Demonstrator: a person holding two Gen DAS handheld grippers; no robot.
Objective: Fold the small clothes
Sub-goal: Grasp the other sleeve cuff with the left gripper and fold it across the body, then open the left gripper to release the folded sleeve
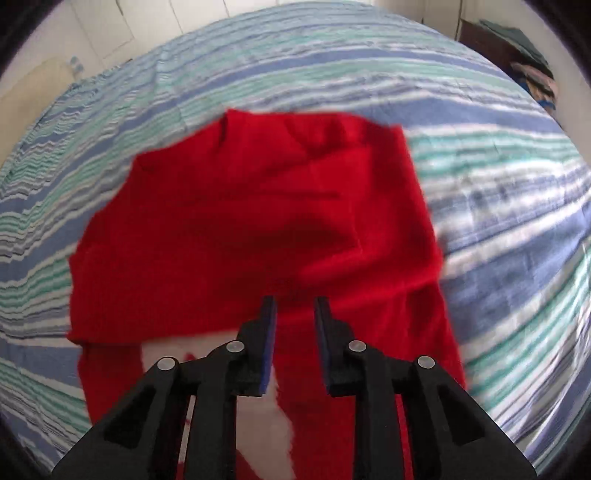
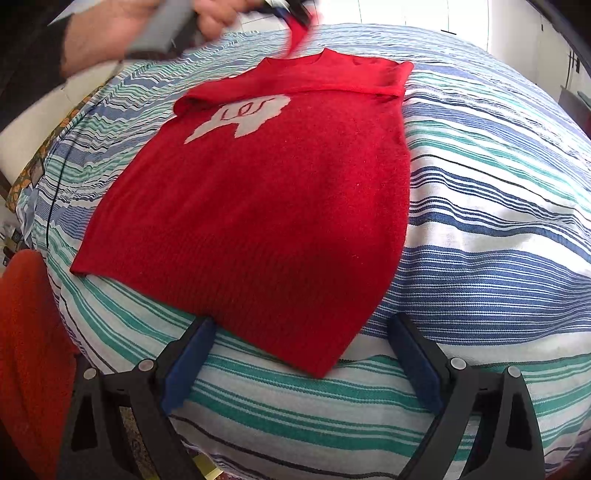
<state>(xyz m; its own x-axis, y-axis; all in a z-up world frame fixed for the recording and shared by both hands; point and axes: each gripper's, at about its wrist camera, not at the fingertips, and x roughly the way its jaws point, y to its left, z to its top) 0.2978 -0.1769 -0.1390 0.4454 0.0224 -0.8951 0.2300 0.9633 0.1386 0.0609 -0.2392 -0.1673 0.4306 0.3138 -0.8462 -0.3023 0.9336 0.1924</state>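
Left wrist view: the left tongs sit at the lower middle of the frame with a narrow gap between the blue-padded fingers. No cloth shows in that gap; the red fabric seen through it lies below, so the tongs stand slightly open with nothing pressed between the pads. Under and beyond them spreads the red sweater, blurred, filling the centre of the frame, with part of its white motif showing at lower left beside the tongs. Around it is the bed's striped cover in blue, teal and white. At the upper right edge a pile of folded clothes rests off the bed.

In the right wrist view the right tongs stand wide open at the bottom of the frame, blue pads well apart, empty, with the sweater's lower hem corner reaching down between them. The sweater lies flat on the striped cover, neck toward the top of the frame, its top right part folded across in a band, the white motif on the chest at upper centre. At the upper left a blurred hand holds the left tongs above the neckline, where a strip of red cloth rises to them; the blur hides whether it is pinched. An orange-red fabric fills the lower left edge.
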